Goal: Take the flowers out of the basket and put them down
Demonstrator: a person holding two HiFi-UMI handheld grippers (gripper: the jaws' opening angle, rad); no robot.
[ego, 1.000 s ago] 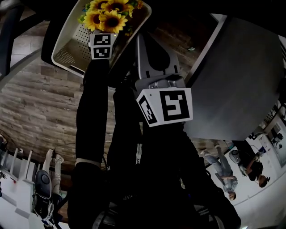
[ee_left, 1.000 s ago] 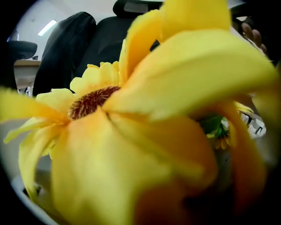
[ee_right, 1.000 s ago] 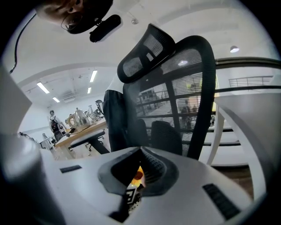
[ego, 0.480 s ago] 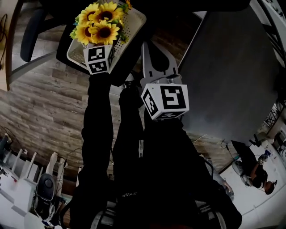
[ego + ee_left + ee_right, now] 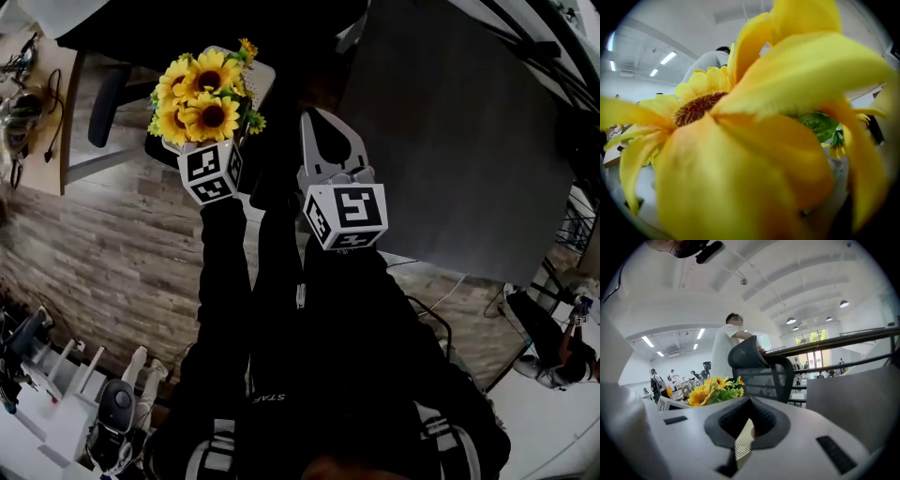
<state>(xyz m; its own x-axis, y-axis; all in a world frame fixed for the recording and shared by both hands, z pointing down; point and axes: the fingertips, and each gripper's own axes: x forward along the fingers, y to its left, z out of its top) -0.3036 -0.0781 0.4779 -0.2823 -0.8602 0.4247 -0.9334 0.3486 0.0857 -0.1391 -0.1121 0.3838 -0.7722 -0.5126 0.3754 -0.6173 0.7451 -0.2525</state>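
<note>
Looking down in the head view, a bunch of yellow artificial sunflowers with dark centres and green leaves (image 5: 202, 98) sits right at the front of the left gripper (image 5: 212, 172), above its marker cube. A corner of the white perforated plastic basket (image 5: 262, 77) shows just behind and to the right of the blooms. The right gripper (image 5: 323, 141) is beside the left one, its pale tongs pointing up toward that basket corner. A large grey table (image 5: 450, 141) fills the upper right. Brown wood-plank floor (image 5: 112, 253) lies below, and a black office chair (image 5: 105, 94) stands at the upper left.

In the left gripper view, the sunflowers (image 5: 740, 140) press so close that blurred yellow petals cover nearly everything. One brown-centred bloom and some green leaves are sharp farther back. The tongs are completely masked by petals, so I cannot tell whether they are clenched on the stems or released.

In the right gripper view, the right gripper (image 5: 750, 405) has its tongs drawn together, pinching a cream strip of the basket's perforated wall (image 5: 743, 444) in the narrow gap between them. The sunflowers (image 5: 712, 390) rise just beyond the tongs on the left. The black mesh chair (image 5: 761, 371) and a person in a white top (image 5: 724, 352) stand behind them.
</note>
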